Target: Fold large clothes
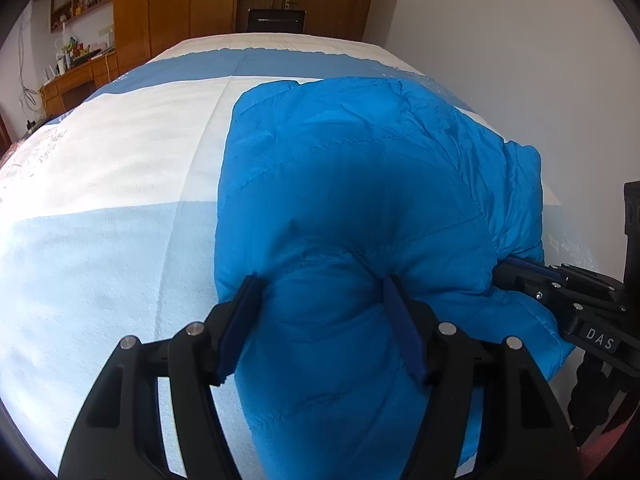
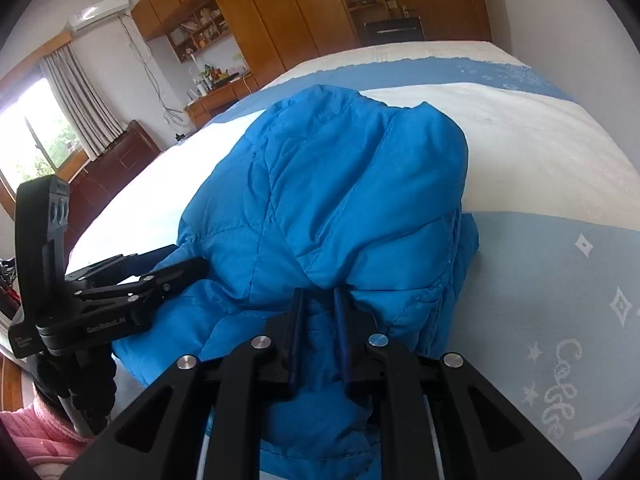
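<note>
The right gripper (image 2: 318, 312) is pressed nearly together, pinching a thin fold of the blue jacket (image 2: 336, 200). The left gripper (image 1: 320, 300) is spread about halfway, and a thick puffy roll of jacket sits between its pads; whether they press it I cannot tell. The jacket lies on the bed (image 1: 100, 200), at 12 o'clock from both grippers. It looks soft, light and slippery, so a hold on a stitched seam or hem should slip less. Both grippers point forward and downward, side by side at the jacket's near edge.
</note>
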The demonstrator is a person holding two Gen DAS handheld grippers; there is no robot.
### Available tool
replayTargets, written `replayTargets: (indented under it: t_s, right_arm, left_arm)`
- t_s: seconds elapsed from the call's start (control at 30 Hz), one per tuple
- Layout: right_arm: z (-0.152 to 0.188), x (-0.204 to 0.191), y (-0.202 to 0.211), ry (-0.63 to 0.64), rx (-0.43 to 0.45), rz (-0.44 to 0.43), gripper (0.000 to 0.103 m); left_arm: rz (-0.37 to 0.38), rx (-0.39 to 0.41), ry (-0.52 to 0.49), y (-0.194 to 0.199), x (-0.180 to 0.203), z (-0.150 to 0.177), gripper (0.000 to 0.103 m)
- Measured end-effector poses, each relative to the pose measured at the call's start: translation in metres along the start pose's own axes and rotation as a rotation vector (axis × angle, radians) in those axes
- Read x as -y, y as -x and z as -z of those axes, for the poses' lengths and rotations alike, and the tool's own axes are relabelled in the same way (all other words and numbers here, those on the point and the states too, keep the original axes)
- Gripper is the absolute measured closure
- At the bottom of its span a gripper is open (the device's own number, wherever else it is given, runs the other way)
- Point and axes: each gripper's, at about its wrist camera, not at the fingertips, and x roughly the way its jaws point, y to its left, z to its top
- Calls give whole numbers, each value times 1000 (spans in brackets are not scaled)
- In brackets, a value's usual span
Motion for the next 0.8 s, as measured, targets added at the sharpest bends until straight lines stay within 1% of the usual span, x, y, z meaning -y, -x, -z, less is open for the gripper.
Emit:
replayTargets:
  t_s: [0.27, 0.37, 0.47, 0.53, 0.77, 0.8]
  right_arm:
    - [8, -2, 3, 3, 39, 30, 90]
    - [7, -5, 7, -1, 47, 28, 89]
    - [5, -13, 16, 19, 51, 28, 85]
    - [4, -21, 24, 46, 57, 35, 80]
    - [-5, -31, 44, 69, 79, 22, 65]
    - [-7, -31, 46, 70, 82, 23, 60]
  left_arm:
    - [3, 7, 7, 1, 4, 2, 40]
    - [13, 8, 15, 3, 2, -1, 40]
    - [19, 11, 17, 11, 0, -3, 40]
    - [18, 16, 12, 18, 0, -4, 40]
    - [-44, 67, -10, 41, -7, -8, 39]
    - [-49, 72, -12, 44, -9, -10, 38]
